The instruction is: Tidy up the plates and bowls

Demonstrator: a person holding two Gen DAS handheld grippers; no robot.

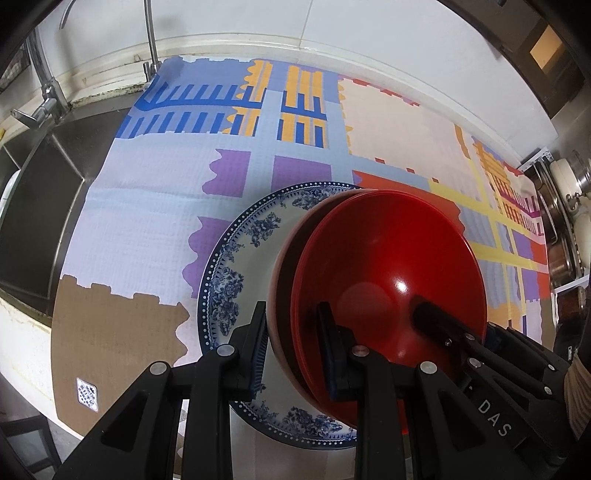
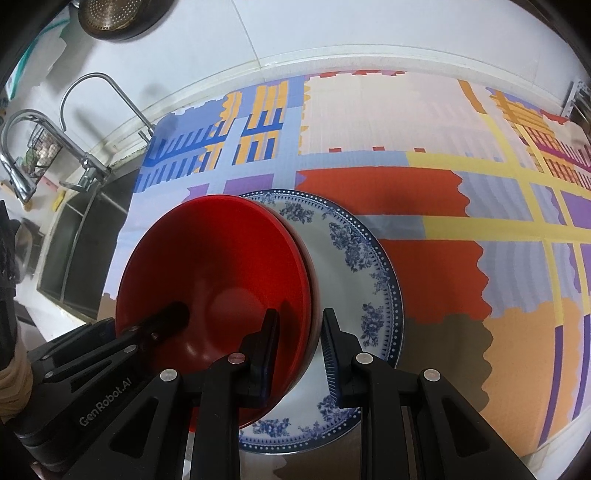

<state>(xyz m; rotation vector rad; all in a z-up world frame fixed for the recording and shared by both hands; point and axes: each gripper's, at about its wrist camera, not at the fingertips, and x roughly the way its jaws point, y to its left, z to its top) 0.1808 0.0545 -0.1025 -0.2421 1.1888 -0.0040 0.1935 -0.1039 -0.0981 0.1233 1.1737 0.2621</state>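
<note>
A stack of red bowls [image 1: 391, 273] sits on a white plate with a blue flower rim [image 1: 236, 258] on the patterned cloth. My left gripper [image 1: 291, 332] straddles the left rims of the bowls, one finger outside, one inside; the pads seem to rest against the rims. My right gripper [image 2: 299, 339] straddles the right rims [image 2: 310, 295] the same way, with a small gap showing at its outer finger. The bowls [image 2: 221, 266] and plate [image 2: 354, 266] show in the right wrist view too. Each gripper's finger shows inside the bowl in the other view.
A steel sink [image 1: 33, 206] with taps [image 2: 85, 147] lies to the left of the cloth [image 1: 147, 229]. Pots and a rack [image 1: 565, 221] stand at the right. A white tiled wall [image 2: 332, 33] runs along the back.
</note>
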